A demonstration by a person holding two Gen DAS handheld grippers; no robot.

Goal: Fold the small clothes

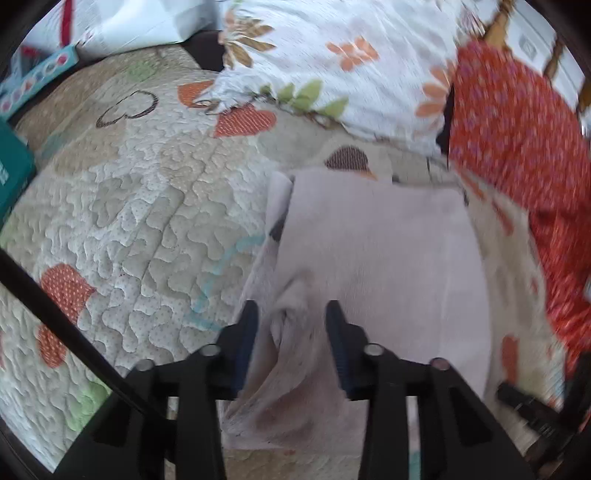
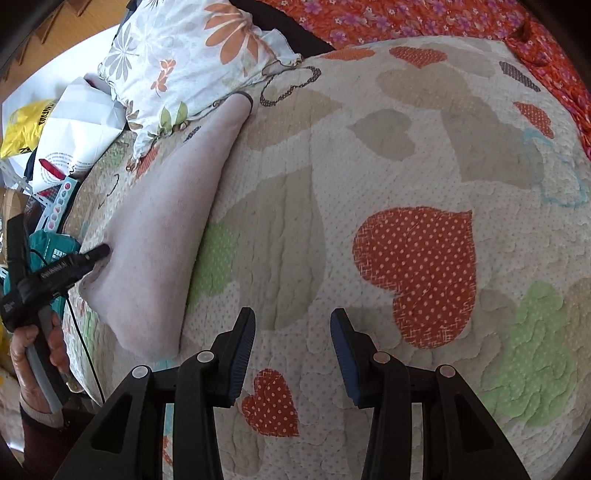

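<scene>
Pale pink cloth (image 1: 376,266) fills the middle of our left wrist view, lying on a quilt (image 1: 147,221) patched with orange, tan and green hearts. Our left tongs (image 1: 291,314) sit with a bunched fold of that cloth rising between their two dark blue pads (image 1: 246,343); the pads stand somewhat apart and the picture is blurred, so we cannot tell whether they pinch the fold. Beyond the cloth lies a white pillow (image 1: 332,66) printed with orange flowers, and to the right a red flowered fabric (image 1: 517,147). A teal box (image 1: 11,177) shows at the left edge.

From our right wrist view, the right tongs (image 2: 292,317) hover over bare quilt (image 2: 369,166), spread wide and holding nothing. The pink cloth (image 2: 162,236) lies well to the left, stretching from near the flowered pillow (image 2: 184,59) toward the bed's edge. There our left hand (image 2: 38,354) grips the other tool, whose black tip (image 2: 96,253) touches the cloth's edge. Red flowered fabric (image 2: 406,18) runs along the top.
</scene>
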